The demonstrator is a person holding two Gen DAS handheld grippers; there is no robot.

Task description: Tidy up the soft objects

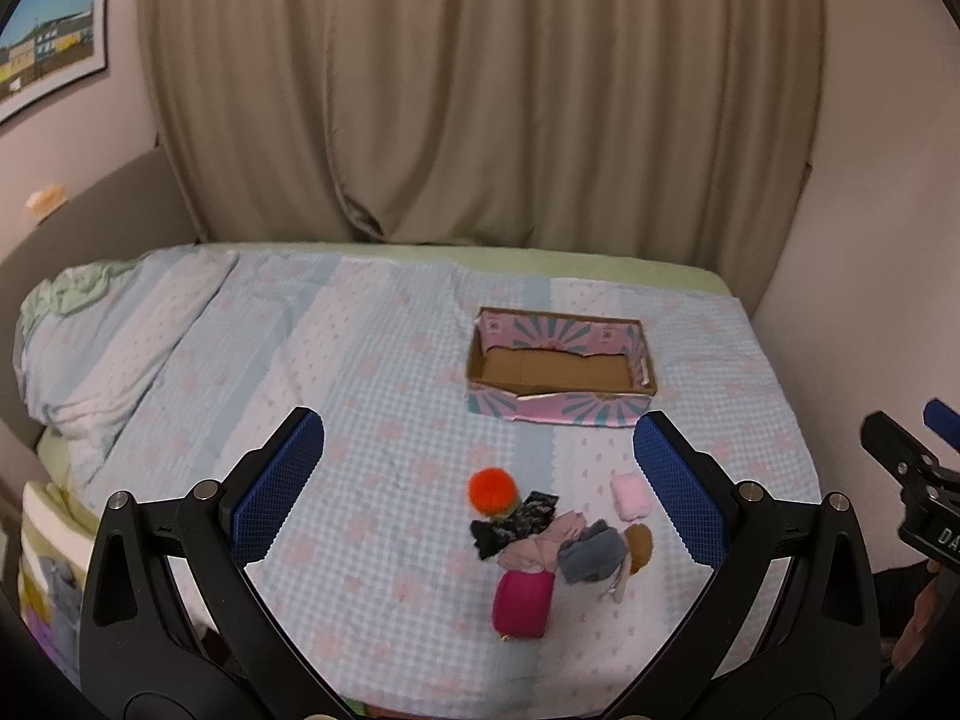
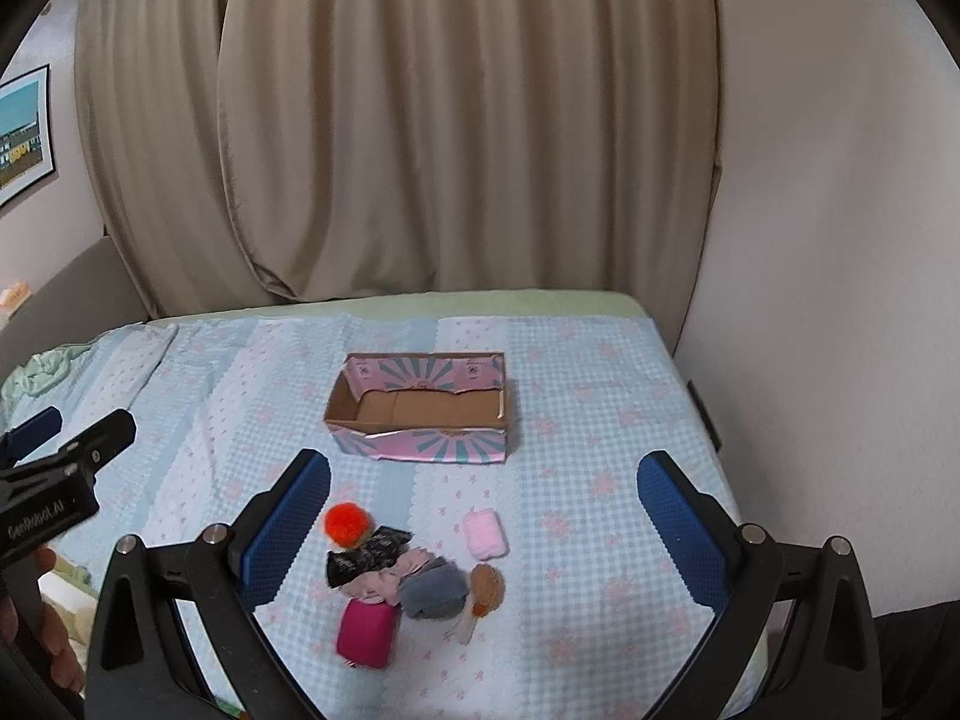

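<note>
Your left gripper [image 1: 480, 468] hangs over the bed [image 1: 372, 372] w/ jaws wide apart, nothing between them; your right gripper [image 2: 483, 510] is likewise spread and empty, above the bed's near part. The soft things sit in a small heap toward the near edge, a bit right of centre: orange pom-pom [image 1: 492, 489] at the heap's far-left; black patterned cloth [image 1: 516, 522] touching it; pale pink cloth [image 1: 543, 546] and grey cloth [image 1: 591, 555] bunched together in the middle; magenta roll [image 1: 522, 603] nearest you, touching the pink cloth; brown plush [image 1: 639, 543] against the grey cloth's right side; light pink roll [image 1: 630, 498] lying apart, just beyond the plush. The box [image 1: 558, 411] stands open-topped further in, well apart from the heap, toward the bed's far-right part; only bare cardboard shows inside. Curtain [image 1: 480, 90] hangs behind the far edge.
</note>
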